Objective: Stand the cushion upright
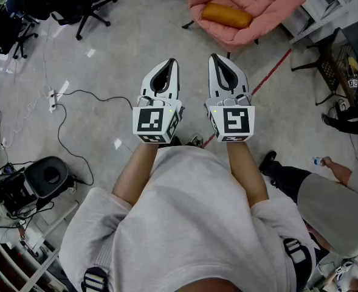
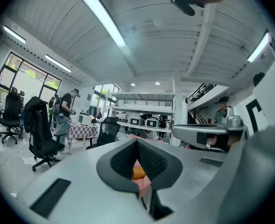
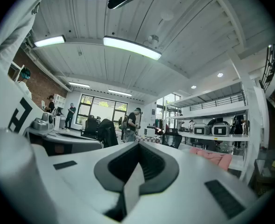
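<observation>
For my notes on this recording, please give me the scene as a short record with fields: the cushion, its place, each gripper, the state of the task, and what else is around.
cushion: orange cushion, lying flat, not upright
place: on the seat of the pink chair, ahead of the person
left gripper: shut, nothing between the jaws, held level
right gripper: shut, nothing between the jaws, held level
task state: not yet begun, both grippers well apart from the cushion
surroundings: black office chair at upper left, second person at right
</observation>
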`<control>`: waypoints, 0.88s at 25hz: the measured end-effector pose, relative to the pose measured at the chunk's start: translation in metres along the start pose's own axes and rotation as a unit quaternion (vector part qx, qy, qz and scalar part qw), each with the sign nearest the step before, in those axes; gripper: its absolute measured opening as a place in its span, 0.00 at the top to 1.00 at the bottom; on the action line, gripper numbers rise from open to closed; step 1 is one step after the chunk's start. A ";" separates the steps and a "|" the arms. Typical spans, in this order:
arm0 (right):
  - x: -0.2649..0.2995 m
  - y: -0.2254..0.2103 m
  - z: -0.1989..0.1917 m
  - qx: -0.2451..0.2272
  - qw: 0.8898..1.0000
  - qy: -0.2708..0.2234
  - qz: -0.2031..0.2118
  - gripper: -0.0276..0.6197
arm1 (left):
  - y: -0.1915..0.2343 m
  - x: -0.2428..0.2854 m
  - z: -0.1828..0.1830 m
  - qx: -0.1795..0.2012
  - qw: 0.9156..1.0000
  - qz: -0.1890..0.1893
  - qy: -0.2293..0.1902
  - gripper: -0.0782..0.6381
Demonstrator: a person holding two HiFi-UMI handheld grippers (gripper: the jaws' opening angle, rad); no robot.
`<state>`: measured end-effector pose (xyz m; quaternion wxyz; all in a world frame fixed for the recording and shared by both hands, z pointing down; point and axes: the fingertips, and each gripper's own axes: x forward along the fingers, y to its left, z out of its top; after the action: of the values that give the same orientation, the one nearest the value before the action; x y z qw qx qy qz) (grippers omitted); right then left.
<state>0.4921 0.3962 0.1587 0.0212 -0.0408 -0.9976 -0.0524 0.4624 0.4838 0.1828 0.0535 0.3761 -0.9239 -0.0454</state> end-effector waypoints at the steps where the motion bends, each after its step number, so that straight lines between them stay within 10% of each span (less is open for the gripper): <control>1: 0.001 0.002 -0.002 0.002 1.000 0.001 -0.001 0.95 | 0.001 0.000 -0.001 0.001 1.000 -0.002 0.000 0.87; 22: 0.063 0.057 -0.034 0.018 0.999 0.041 -0.030 0.95 | 0.088 0.016 -0.039 -0.034 0.996 -0.065 0.057 0.88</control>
<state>0.4353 0.4542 0.2015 0.0608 -0.0079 -0.9975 -0.0362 0.3957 0.5332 0.2332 0.1157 0.4353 -0.8909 -0.0586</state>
